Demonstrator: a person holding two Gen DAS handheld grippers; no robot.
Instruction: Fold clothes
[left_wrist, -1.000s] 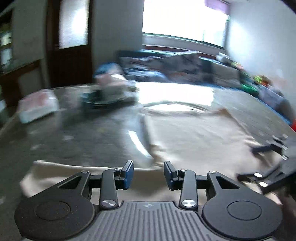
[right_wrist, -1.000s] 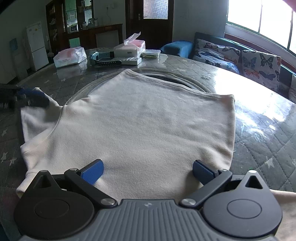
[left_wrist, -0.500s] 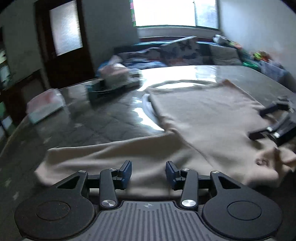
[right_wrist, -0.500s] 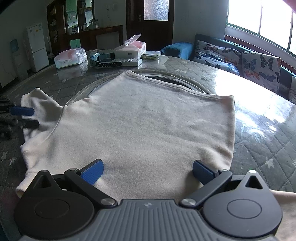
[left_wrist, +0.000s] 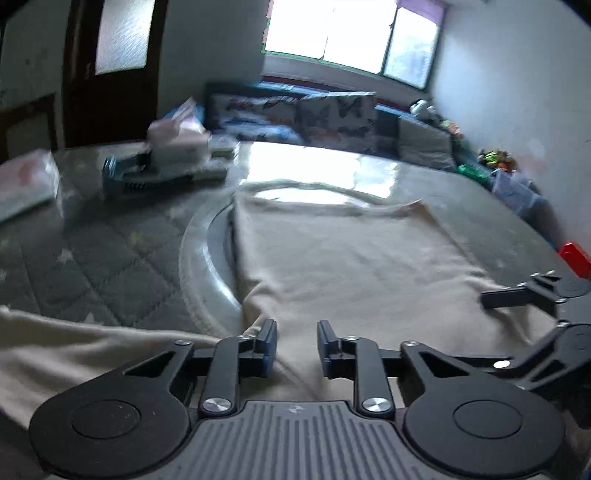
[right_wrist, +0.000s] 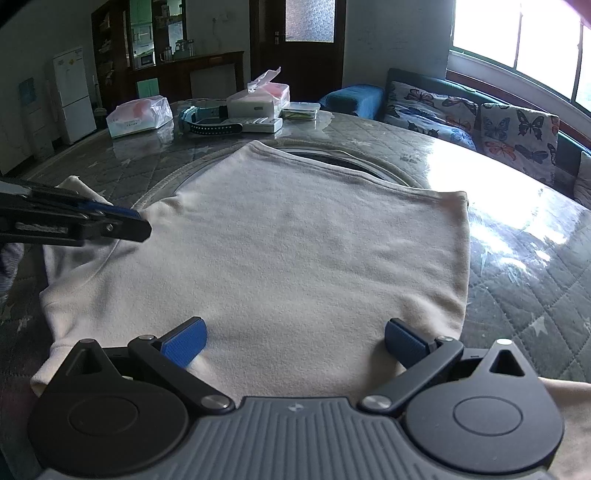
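A cream long-sleeved top lies flat on the quilted table, hem at the far side. My right gripper is wide open and empty over the top's near edge. My left gripper has its jaws a small gap apart, low over the top's left shoulder area, with nothing between them. From the right wrist view the left gripper reaches in from the left over the sleeve. The right gripper's fingers show at the right of the left wrist view.
At the table's far side stand a tissue pack, a white box with tissues, a blue watch and a flat box. A round glass insert's rim shows under the top. A sofa lies beyond.
My left gripper has swung right and moved in over the top's shoulder, closer to the right gripper. The right gripper has stayed still and open.
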